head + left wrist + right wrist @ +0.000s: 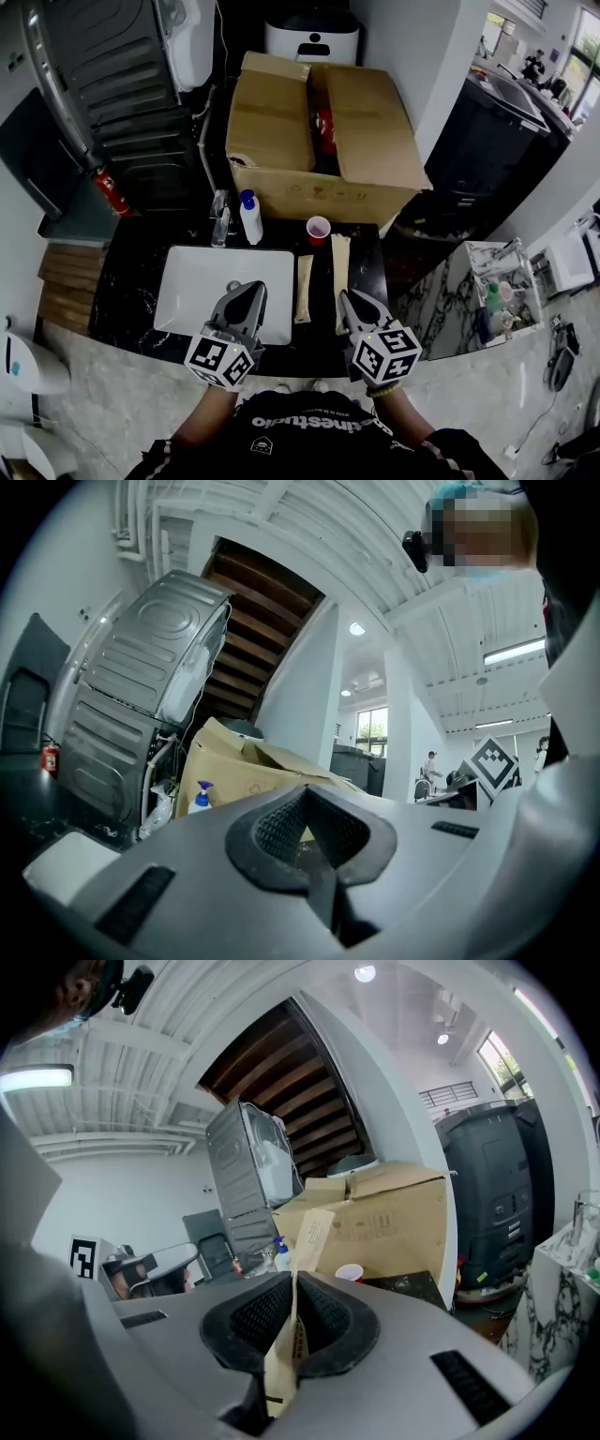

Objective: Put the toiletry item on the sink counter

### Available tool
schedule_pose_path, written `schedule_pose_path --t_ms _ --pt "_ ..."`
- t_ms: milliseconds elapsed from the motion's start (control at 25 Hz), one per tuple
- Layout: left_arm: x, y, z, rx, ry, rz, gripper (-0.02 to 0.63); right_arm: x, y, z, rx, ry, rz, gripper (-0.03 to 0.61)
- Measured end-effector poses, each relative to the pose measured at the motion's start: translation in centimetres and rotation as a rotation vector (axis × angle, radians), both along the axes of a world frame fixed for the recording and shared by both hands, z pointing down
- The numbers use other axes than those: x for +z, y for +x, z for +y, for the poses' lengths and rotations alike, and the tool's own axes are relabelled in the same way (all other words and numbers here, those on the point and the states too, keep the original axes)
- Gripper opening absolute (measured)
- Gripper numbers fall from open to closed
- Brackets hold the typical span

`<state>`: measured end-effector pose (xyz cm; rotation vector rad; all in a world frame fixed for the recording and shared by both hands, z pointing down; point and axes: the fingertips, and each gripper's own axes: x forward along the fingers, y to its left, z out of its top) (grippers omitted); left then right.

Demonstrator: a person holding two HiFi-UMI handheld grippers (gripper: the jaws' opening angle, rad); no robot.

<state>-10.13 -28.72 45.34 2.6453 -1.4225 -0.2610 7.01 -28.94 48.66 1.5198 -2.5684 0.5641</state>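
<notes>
The right gripper [347, 298] pinches the near end of a long tan toiletry packet [307, 1232]. Its pads press on the flat wrapper from both sides, and the packet runs forward out of the fingers toward the red cup [318, 229]. The left gripper [246, 291] has its jaws pressed together on nothing and hovers over the near edge of the white sink basin [187, 291]. A second packet [303, 289] of the same kind lies on the black counter [131, 272], just left of the right fingers and between the two grippers.

The step in hand looks like laying the held packet down. I cannot tell whether its far end rests on the counter yet. Lower the fingers until the whole length lies flat, parallel to the second packet and not across it, with the tip short of the cup. Part the jaws only once the counter bears it. The wrapper looks thin and may cling to a pad, so draw straight back along its length.
</notes>
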Motion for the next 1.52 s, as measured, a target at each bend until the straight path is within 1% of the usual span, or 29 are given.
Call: schedule_pose_path --t_ms 200,360,520,680,880,1040,1280,1320,1440,1520 --pt "0.5 -1.9 0.6 -0.032 -0.017 0.001 0.014 3.6 0.1 -1.7 0.028 -0.076 0.054 0.049" --pt "0.8 -3.0 0.7 -0.038 -0.020 -0.006 0.014 6.7 0.1 -3.2 0.049 -0.157 0.058 0.050" --pt "1.1 -3.8 0.9 -0.057 -0.031 0.000 0.014 9.9 0.3 -4.6 0.068 -0.233 0.087 0.049" --pt "1.5 -4.4 0.9 -0.060 -0.039 -0.003 0.014 13.8 0.8 -5.8 0.083 -0.314 0.135 0.049" --pt "2.4 -5.4 1.2 -0.071 -0.057 -0.018 0.014 18.3 0.9 -6.9 0.102 -0.400 0.159 0.049" --pt "2.3 -5.6 1.2 -0.080 -0.065 -0.009 0.014 21.3 1.7 -7.2 0.118 -0.471 0.205 0.051" --pt "2.5 -5.8 1.1 -0.077 -0.063 -0.008 0.014 22.1 1.2 -7.4 0.112 -0.493 0.163 0.055" --pt "2.5 -5.8 1.1 -0.077 -0.064 -0.007 0.014 22.1 1.1 -7.4 0.113 -0.499 0.155 0.064" --pt "2.3 -5.7 1.1 -0.082 -0.066 0.000 0.014 21.9 1.0 -7.3 0.113 -0.501 0.147 0.138" --pt "2.2 -5.5 1.0 -0.084 -0.067 0.005 0.014 21.7 1.1 -7.2 0.111 -0.495 0.145 0.144"
